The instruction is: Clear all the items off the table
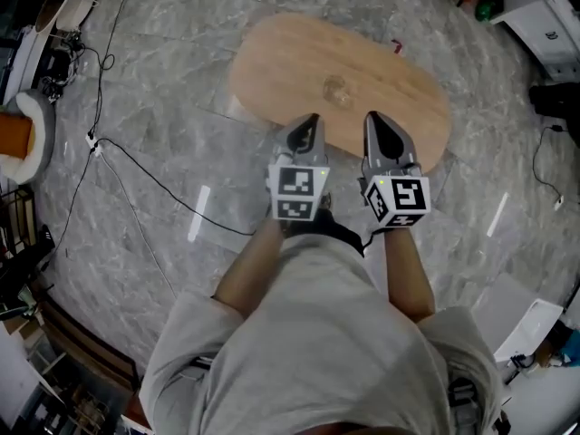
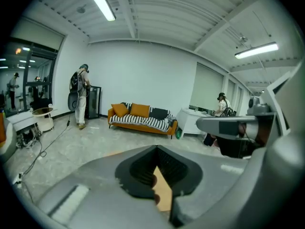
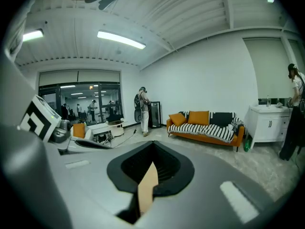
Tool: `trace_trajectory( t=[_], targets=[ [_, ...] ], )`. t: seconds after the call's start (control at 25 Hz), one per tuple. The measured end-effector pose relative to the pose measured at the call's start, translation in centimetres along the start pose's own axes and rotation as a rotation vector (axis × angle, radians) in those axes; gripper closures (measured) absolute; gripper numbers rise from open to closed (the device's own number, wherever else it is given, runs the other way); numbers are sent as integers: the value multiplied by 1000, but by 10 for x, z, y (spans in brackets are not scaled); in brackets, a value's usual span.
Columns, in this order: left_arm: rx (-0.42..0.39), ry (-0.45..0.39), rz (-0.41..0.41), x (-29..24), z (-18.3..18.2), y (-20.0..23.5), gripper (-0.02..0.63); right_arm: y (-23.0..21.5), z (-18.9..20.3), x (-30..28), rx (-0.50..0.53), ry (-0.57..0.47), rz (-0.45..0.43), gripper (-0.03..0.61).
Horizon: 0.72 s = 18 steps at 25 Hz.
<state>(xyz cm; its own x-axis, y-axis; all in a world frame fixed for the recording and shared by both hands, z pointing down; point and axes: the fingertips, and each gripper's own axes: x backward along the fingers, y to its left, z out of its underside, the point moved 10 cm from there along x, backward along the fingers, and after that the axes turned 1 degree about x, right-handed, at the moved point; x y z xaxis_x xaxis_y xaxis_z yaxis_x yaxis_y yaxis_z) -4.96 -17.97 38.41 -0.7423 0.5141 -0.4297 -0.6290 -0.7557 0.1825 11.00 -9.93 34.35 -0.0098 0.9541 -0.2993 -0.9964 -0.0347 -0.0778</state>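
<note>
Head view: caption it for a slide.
Shut left claw and shut right claw poised at an oval wooden table.

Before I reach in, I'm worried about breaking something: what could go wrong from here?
1. What looks like a clear glass barely shows against the table. The left claw and right claw are both shut, so pushing forward could knock it over.
2. A cable crosses the floor toward the person's feet, and stepping round the table could snag it.

One wooden table (image 1: pixel 272 62) is sitting at twelve o'clock, bearing possibly one clear glass (image 1: pixel 336 89); two grippers, left gripper (image 1: pixel 313 119) and right gripper (image 1: pixel 373 117), are hovering at six o'clock.
</note>
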Motion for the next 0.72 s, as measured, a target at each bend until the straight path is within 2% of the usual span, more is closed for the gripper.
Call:
trace_trajectory(
  t=[0.2,0.44,0.6,0.72],
  targets=[
    [37,40,43,-33,-1,41,594,6,11,-45,-63,89,30,572],
    [49,82,86,-72,3,71,592,5,26,-85,-110,137,67,572],
    [63,123,79,-103,8,81,592,-14,44,-103,-147,175,79,572],
    [40,159,79,-139,16,80,592,-33,72,-122,-186,210,65,572]
  ],
)
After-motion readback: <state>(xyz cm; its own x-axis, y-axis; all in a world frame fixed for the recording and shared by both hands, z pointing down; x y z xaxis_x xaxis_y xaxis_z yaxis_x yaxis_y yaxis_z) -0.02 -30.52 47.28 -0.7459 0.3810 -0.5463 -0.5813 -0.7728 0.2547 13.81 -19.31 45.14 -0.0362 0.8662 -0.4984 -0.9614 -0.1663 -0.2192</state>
